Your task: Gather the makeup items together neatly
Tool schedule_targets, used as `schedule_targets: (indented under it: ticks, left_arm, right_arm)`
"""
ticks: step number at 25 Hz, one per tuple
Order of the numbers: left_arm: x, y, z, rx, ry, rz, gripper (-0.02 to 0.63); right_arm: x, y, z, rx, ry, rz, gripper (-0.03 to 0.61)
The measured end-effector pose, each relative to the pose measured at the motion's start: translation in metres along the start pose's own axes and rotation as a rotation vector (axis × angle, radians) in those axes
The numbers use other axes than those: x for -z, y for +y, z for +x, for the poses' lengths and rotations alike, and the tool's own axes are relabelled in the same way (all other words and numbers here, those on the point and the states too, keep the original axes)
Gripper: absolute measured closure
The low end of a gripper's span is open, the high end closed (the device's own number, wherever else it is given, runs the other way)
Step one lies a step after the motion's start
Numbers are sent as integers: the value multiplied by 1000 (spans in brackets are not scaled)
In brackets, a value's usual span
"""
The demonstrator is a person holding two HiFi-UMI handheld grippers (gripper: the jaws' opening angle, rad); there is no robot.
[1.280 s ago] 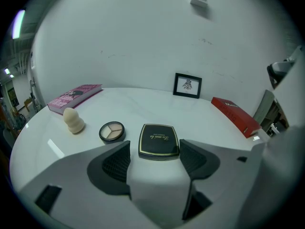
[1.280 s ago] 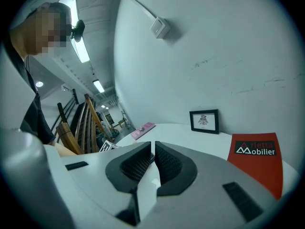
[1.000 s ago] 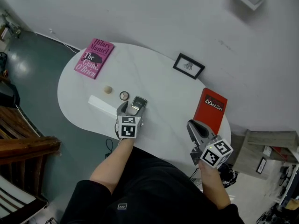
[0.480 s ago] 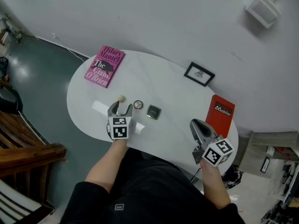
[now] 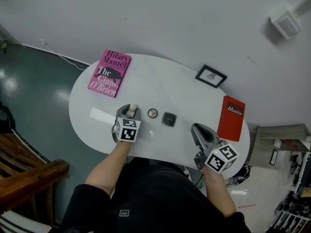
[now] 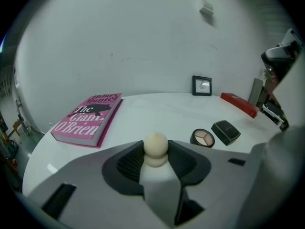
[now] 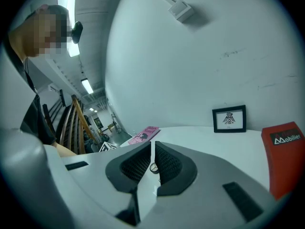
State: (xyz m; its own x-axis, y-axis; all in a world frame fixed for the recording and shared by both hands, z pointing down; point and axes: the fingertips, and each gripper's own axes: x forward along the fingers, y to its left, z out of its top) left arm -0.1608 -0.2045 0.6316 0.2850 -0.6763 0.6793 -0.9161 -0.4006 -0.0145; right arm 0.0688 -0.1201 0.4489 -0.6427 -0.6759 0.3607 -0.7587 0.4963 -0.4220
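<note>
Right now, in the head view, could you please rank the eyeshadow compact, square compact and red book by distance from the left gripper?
From the left gripper, whose jaws have just been closing, makeup sponge between them:
1. Round eyeshadow compact, just to its right.
2. Dark square compact, further right.
3. Red book, far right.

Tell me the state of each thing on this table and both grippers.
left gripper: jaws have just been closing, pads on makeup sponge.
makeup sponge: upright between those pads.
right gripper: shut, empty.
eyeshadow palette: open.
black compact: closed.
pink book: closed, flat.
red book: closed, flat.
picture frame: upright.
</note>
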Motion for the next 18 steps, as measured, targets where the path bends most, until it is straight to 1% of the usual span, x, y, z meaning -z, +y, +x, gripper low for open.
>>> schedule_targets:
  ticks: [3, 6, 9, 18]
  left_arm:
    - [-3, -5, 3, 33, -14, 27, 462]
    - [-4, -4, 3, 56, -28, 14, 465]
    - [-5, -8, 2, 87, -45, 21, 465]
    - [-12, -39, 4, 167, -72, 115, 463]
  right_arm:
    - [3, 3, 0, 34, -3, 10, 531]
    - [6, 7, 0, 55, -7, 16, 531]
    - [8, 13, 2, 68, -8, 15, 531]
    - [13, 21, -4, 109, -20, 23, 531]
